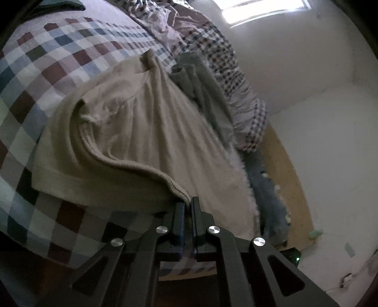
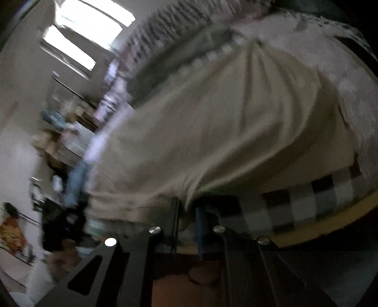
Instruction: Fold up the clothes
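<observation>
Beige knit: one sweater (image 1: 146, 132), spread on the checked bedspread (image 1: 47, 78), filling the middle of both views. Its ribbed hem runs from left of centre down to the bottom centre of the left wrist view, where it ends in your left gripper (image 1: 189, 203).

Left gripper: its fingers are drawn together on the hem corner, with cloth visibly pinched between them.

Right gripper (image 2: 186, 207): bottom centre of the right wrist view, which is badly smeared. A bunch of beige cloth sits between the two fingers and looks gripped, though the blur leaves the contact itself unclear.

Grey-green garment (image 1: 203, 87): crumpled at the upper centre of the left wrist view, just beyond the sweater's far edge.

Plaid bedding (image 1: 226, 59): heaped along the upper right edge of the bed.

Window (image 1: 264, 11): top right of the left wrist view.

Progress, as a judgement: you hold the sweater by two points of its near edge, and long wrinkles run away from both grippers, so the cloth appears under tension. No finished, squared fold shows anywhere on it. Whether you are lifting the edge to carry it over or laying it out flat, these views do not settle. The grey-green garment lies unfolded.
</observation>
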### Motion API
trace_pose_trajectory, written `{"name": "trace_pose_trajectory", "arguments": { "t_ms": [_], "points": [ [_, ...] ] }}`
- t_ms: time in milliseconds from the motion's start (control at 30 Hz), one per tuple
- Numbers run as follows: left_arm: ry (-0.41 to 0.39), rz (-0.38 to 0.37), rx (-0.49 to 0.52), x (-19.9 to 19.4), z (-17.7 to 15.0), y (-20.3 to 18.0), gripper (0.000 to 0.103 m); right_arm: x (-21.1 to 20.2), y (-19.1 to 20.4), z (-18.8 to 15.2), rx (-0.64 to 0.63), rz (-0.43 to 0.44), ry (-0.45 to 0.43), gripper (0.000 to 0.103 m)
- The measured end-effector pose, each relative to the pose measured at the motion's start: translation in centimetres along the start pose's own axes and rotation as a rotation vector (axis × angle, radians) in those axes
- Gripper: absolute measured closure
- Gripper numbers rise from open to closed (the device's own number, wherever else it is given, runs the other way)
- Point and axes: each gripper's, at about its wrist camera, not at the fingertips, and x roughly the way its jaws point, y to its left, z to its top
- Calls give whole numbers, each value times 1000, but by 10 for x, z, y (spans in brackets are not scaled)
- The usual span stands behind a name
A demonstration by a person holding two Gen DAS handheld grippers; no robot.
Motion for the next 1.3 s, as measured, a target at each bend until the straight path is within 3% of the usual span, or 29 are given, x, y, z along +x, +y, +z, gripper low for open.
{"name": "trace_pose_trajectory", "arguments": {
  "t_ms": [200, 400, 433, 467, 533, 567, 700, 767, 900, 1133, 1200, 1233, 1267, 1300],
  "points": [
    [1, -77, -78, 1, 8, 8, 99, -7, -22, 2, 114, 122, -7, 91],
    [34, -83, -91, 0, 4, 7, 95, -4, -15, 1, 117, 93, 36, 89],
    [42, -54, -91, 0, 2, 8, 85, -3, -14, 1, 117, 84, 46, 88],
    [51, -24, -92, 0, 1, 9, 66, 3, -14, -3, 110, 14, 86, 87],
    [64, 52, -100, 1, -3, 14, 47, 10, -15, -10, 105, -63, 135, 85],
    [71, 89, -109, 2, -5, 16, 45, 13, -15, -13, 104, -97, 156, 84],
    [152, 113, -161, 14, -20, 26, 45, 17, -12, -16, 84, -132, 179, 79],
    [191, 111, -136, 23, -30, 20, 45, 20, -7, -15, 82, -119, 172, 70],
    [261, 118, -77, 43, -51, 5, 45, 23, -12, -16, 79, -122, 183, 63],
    [274, 161, -41, 67, -53, 0, 45, 39, -9, -21, 32, -150, 208, 62],
    [283, 160, -50, 68, -53, 1, 56, 37, -6, -21, 15, -141, 196, 73],
    [291, 159, -58, 68, -53, 2, 74, 34, -3, -20, 1, -127, 189, 90],
    [298, 158, -65, 68, -53, 4, 84, 33, 1, -20, -9, -121, 186, 90],
    [302, 152, -72, 67, -52, 4, 84, 32, 5, -19, -20, -114, 183, 91]
  ]
}}
